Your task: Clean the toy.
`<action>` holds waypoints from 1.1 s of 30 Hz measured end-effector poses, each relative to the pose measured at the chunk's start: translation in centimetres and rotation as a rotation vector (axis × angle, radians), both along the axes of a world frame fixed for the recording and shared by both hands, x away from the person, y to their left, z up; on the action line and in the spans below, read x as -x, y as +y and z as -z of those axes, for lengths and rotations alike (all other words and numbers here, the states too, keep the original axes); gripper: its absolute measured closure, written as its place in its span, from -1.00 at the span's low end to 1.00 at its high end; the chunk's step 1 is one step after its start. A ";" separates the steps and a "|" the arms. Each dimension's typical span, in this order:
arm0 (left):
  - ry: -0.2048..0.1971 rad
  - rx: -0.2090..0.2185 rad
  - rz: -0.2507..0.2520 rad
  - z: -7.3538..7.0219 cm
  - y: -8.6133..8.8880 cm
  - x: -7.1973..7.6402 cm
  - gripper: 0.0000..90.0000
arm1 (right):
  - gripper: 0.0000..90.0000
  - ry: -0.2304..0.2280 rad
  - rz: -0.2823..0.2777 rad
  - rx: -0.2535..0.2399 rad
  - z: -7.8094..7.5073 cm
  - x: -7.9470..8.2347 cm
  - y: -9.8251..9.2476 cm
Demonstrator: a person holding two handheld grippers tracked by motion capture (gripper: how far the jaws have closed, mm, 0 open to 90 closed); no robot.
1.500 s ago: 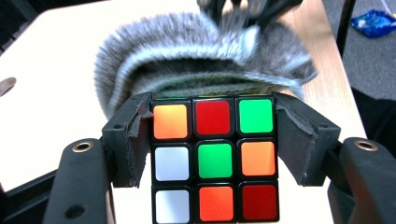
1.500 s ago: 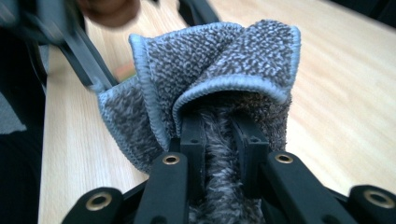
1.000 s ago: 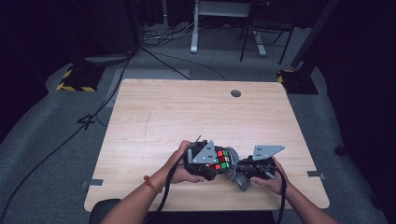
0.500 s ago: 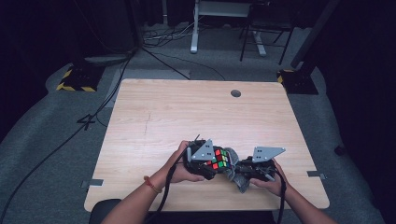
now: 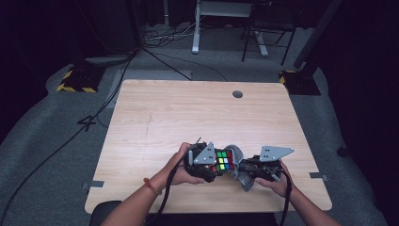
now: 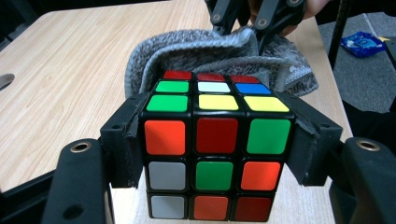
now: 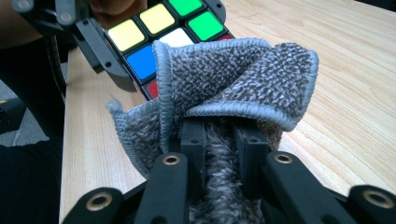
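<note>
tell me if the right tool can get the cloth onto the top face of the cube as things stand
Probably yes. The right tool grips the grey cloth, whose edge already lies at the cube held by the left tool, and nothing covers the top face.

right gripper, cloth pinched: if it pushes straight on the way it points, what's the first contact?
Likely the Rubik's cube that the left gripper clamps. The right gripper points at it, and the grey cloth it pinches would meet the cube's face first; the gap is hard to judge.

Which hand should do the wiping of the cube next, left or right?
Right. The right gripper is shut on the grey cloth, which already lies against the cube. The left gripper is clamped on the cube's sides, so it is better kept steady.
</note>
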State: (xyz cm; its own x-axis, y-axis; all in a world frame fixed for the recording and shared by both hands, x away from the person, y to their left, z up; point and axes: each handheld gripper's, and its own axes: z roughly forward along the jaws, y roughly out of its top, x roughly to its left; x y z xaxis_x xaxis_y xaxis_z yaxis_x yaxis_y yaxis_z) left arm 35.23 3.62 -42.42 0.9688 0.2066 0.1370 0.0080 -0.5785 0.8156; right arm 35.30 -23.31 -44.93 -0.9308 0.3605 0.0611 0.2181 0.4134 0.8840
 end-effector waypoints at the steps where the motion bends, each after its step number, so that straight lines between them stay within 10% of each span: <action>1: -0.001 -0.007 -0.002 0.0 -0.1 0.0 -0.27 | 0.72 0.000 0.003 -0.007 0.0 0.0 -0.1; 9: -0.032 -0.062 -0.022 0.4 -0.7 0.0 -0.27 | 0.72 -0.018 0.014 -0.015 -0.5 0.0 -0.1; 14: -0.041 -0.022 -0.024 -0.1 -0.5 0.1 -0.25 | 0.71 -0.022 0.018 -0.012 -0.5 0.0 -0.1; 25: -0.031 0.018 -0.004 -0.9 -0.2 0.2 -0.25 | 0.70 0.031 -0.017 0.157 1.2 -0.1 1.7; 33: -0.037 -0.035 0.003 -0.1 -0.7 0.2 -0.25 | 0.70 -0.016 0.027 0.023 -1.1 -0.2 0.0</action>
